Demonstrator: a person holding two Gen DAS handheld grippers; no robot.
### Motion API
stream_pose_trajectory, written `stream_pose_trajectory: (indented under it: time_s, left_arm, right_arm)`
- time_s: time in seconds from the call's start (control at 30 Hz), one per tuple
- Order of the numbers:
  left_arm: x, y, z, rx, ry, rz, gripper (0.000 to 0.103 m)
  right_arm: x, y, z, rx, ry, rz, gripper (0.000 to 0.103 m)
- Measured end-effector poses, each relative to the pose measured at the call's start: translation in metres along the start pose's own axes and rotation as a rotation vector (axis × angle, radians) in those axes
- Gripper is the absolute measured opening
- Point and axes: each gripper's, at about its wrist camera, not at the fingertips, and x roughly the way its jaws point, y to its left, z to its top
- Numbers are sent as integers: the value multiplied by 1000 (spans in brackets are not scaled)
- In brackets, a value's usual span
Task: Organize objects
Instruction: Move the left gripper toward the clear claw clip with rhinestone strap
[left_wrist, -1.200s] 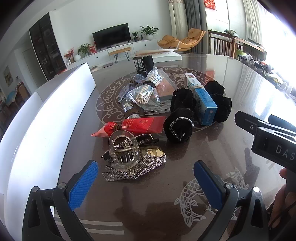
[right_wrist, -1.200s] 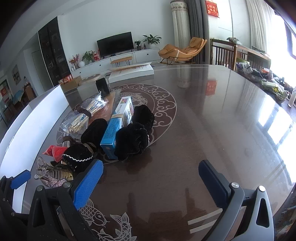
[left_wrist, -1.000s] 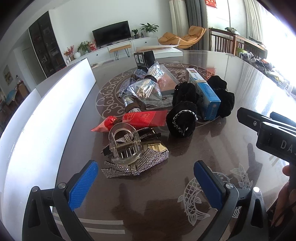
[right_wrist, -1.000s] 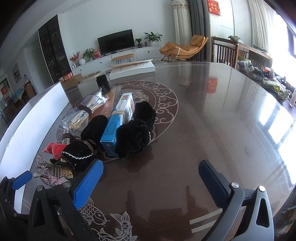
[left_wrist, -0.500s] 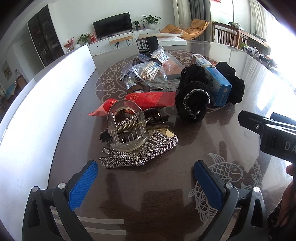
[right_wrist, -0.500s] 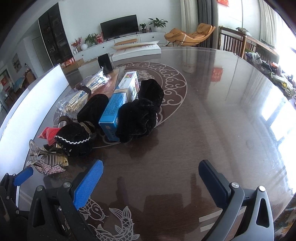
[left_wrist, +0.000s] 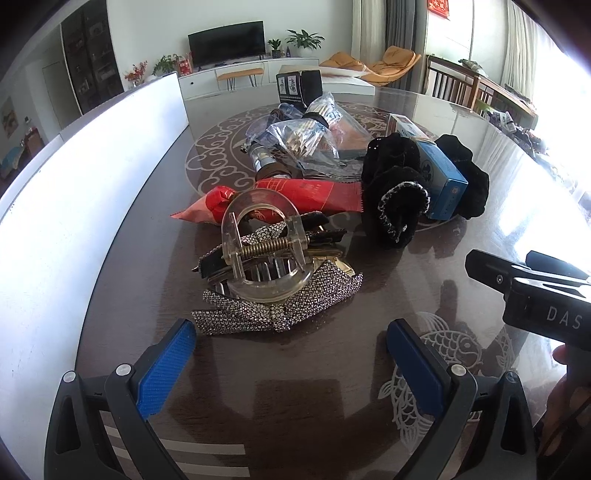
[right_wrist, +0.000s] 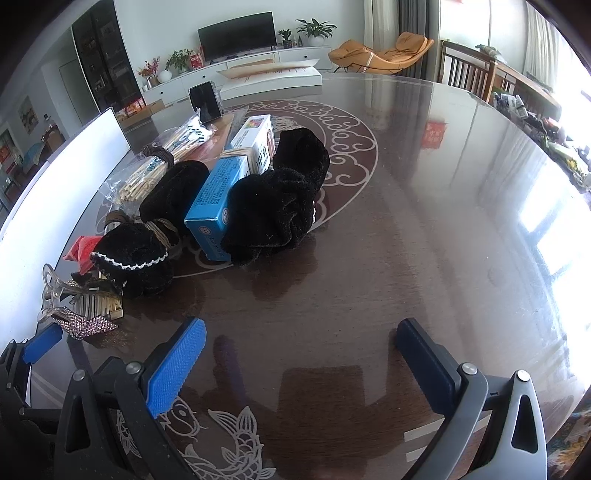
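A clear plastic claw clip (left_wrist: 264, 247) rests on a rhinestone bow clip (left_wrist: 277, 308) just ahead of my left gripper (left_wrist: 290, 354), which is open and empty. Behind them lie a red packet (left_wrist: 295, 192), black scrunchies (left_wrist: 397, 206) and a blue box (left_wrist: 439, 175). Bagged sticks (left_wrist: 303, 133) sit farther back. My right gripper (right_wrist: 304, 349) is open and empty, short of the black scrunchies (right_wrist: 277, 206) and blue box (right_wrist: 218, 199). The clips (right_wrist: 77, 302) show at its far left.
A white panel (left_wrist: 74, 177) runs along the table's left side. A small dark box (left_wrist: 299, 86) stands behind the pile. The glossy brown table (right_wrist: 443, 221) stretches wide to the right. A hand holds the right gripper's body (left_wrist: 535, 295) at the left view's right edge.
Both grippers have moved forward and lower toward the pile; the clips and scrunchies appear larger and nearer. Both stay open. No object has moved.
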Motion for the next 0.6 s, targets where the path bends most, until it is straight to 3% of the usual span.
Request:
stream_pose_trajectory:
  time_s: [0.6]
  left_arm:
    - [6,1,6,7,3,-24,103]
  right_arm:
    - [5,9,-2,-59,15,-59,103]
